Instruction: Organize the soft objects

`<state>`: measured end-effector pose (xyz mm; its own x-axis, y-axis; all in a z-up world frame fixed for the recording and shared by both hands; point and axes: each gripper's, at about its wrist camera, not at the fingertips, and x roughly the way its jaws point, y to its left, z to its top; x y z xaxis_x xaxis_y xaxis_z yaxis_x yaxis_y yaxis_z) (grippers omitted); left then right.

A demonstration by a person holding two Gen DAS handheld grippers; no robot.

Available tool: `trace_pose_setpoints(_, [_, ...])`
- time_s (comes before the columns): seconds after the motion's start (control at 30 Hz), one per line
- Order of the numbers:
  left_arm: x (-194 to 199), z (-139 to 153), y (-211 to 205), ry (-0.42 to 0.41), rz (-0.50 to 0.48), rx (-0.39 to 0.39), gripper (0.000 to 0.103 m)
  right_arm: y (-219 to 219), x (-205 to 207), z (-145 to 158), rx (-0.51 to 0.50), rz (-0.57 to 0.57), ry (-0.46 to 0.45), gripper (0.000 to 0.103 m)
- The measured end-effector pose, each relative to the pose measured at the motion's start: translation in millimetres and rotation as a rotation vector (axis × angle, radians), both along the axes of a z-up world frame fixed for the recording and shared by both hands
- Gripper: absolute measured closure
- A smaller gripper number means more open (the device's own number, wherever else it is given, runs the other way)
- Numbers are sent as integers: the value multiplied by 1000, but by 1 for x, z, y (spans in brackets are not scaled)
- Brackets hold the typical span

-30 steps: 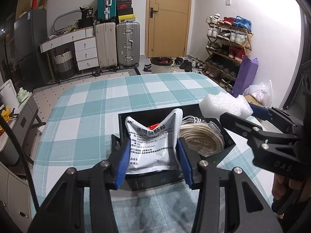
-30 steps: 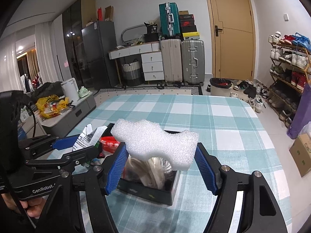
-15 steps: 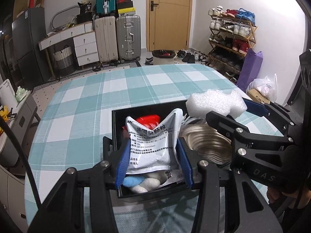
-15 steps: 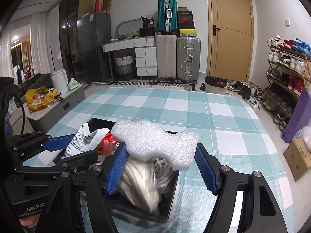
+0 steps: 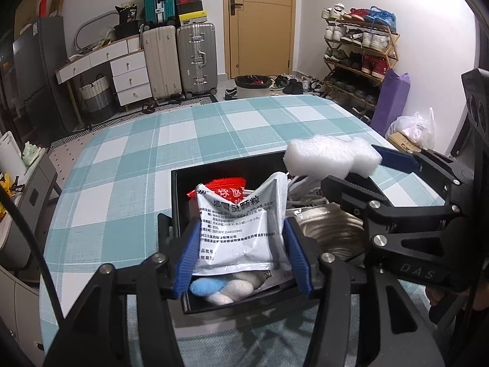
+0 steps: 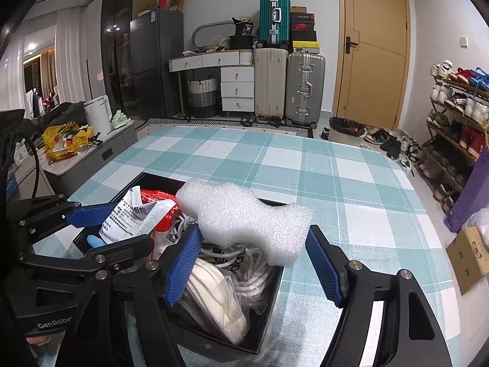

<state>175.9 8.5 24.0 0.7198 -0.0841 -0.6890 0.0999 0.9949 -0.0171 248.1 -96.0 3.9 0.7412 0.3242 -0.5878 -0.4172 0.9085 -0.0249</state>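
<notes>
A black box (image 5: 180, 183) stands on the checked table and holds a red packet (image 5: 226, 185), white coiled rope (image 5: 330, 229) and a blue and white soft item (image 5: 214, 289). My left gripper (image 5: 241, 257) is shut on a white printed pouch (image 5: 241, 226), held over the box's near side. My right gripper (image 6: 253, 263) is shut on a white foam block (image 6: 244, 214), held above the box's right part over the rope (image 6: 220, 290). The box (image 6: 269, 312), the pouch (image 6: 134, 217) and the left gripper (image 6: 107, 229) also show in the right wrist view, and the foam (image 5: 330, 156) in the left.
The table wears a teal checked cloth (image 5: 183, 134). Beyond it stand suitcases (image 5: 183, 58), a white drawer desk (image 5: 122, 73), a door (image 5: 259, 21) and a shoe rack (image 5: 357, 61). A grey bench with a yellow bag (image 6: 67, 140) stands left of the table.
Both grippers have moved forward and down over the box with their items still held. More of the box's inside now shows under them.
</notes>
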Motion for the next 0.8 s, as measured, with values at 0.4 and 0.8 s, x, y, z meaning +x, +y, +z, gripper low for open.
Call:
trace_pose_setpoints(0.4, [-32, 24, 6, -56, 5, -20, 12, -32, -33, 19, 77, 3, -18, 2])
trace_pose_setpoints(0.8, [-95, 51, 26, -178, 96, -55, 0, -52, -101, 58, 169, 84, -70, 1])
